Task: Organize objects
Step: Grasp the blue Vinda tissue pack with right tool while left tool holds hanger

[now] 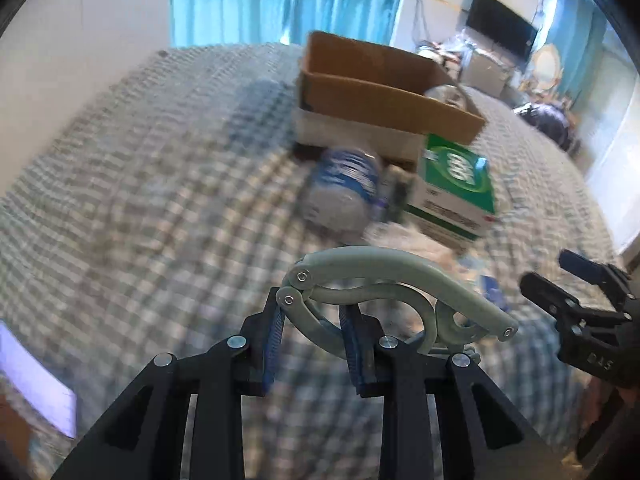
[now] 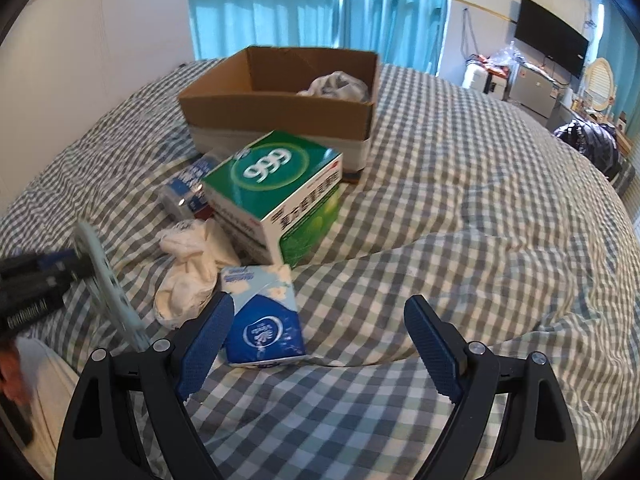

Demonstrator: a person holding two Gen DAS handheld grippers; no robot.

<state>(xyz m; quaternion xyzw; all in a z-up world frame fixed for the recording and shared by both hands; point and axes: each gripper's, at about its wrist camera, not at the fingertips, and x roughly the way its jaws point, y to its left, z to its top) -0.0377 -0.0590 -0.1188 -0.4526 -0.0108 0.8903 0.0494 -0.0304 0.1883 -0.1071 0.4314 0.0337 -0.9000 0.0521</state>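
My left gripper is shut on a pale green folding hanger, held above the checked bed cover. It shows at the left of the right wrist view. My right gripper is open and empty, low over the bed, with a blue tissue pack just beside its left finger. An open cardboard box stands farther back with a white cloth inside. In front of it lie a green and white box, a water bottle and crumpled white socks.
The bed has a grey checked cover with folds at the right. A white wall is at the left and blue curtains behind. A TV, furniture and a black bag stand at the far right.
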